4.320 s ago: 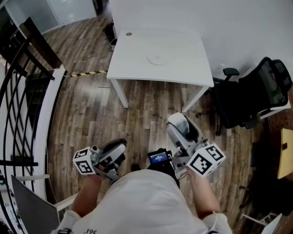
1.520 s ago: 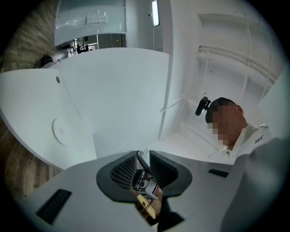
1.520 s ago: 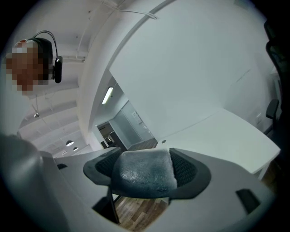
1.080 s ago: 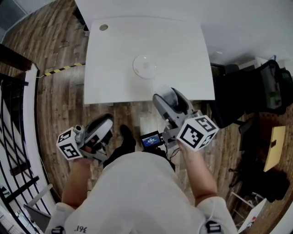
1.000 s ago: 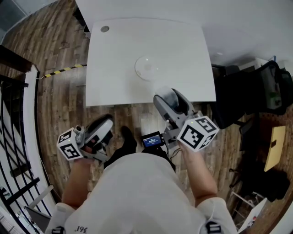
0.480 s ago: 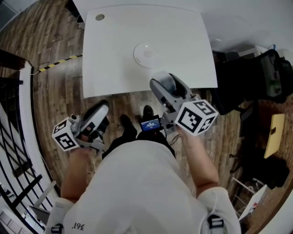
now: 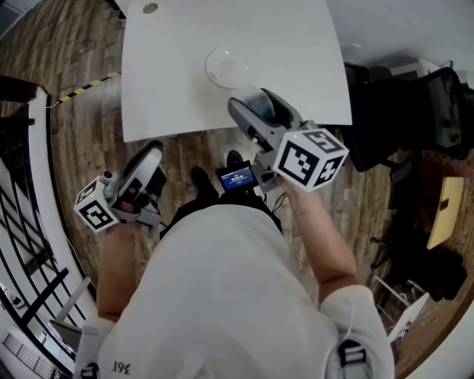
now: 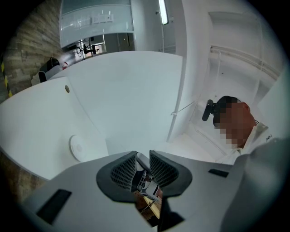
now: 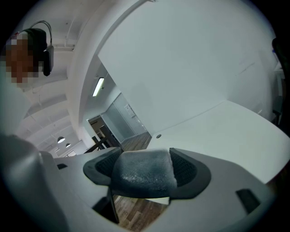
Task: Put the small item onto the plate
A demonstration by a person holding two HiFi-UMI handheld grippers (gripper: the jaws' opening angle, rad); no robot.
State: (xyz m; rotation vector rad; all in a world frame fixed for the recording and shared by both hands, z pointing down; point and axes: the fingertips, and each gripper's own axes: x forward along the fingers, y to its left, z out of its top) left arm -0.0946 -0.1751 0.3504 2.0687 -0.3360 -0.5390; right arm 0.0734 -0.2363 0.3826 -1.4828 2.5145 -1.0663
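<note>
A clear round plate (image 7: 226, 65) lies on the white table (image 7: 296, 44); in the left gripper view the plate (image 8: 78, 147) appears as a pale disc. My right gripper (image 7: 250, 102) hangs over the table's near edge, just near-right of the plate, shut on a small grey, frosted-looking item (image 9: 142, 174) that fills the gap between its jaws. My left gripper (image 7: 144, 166) is held low over the wood floor, short of the table's edge. Its jaws (image 8: 143, 159) stand together with only a narrow slit and nothing between them.
A small round grommet (image 7: 150, 8) sits at the table's far left corner. Black office chairs (image 7: 437, 81) stand to the right of the table. A dark railing (image 7: 22, 215) and yellow-black floor tape (image 7: 89, 85) are at the left. A small screen (image 7: 235, 176) hangs at my chest.
The table has come closer as I walked up to it. The right gripper with the grey item moved forward over the table's near edge, close to the plate. The left gripper stayed low.
</note>
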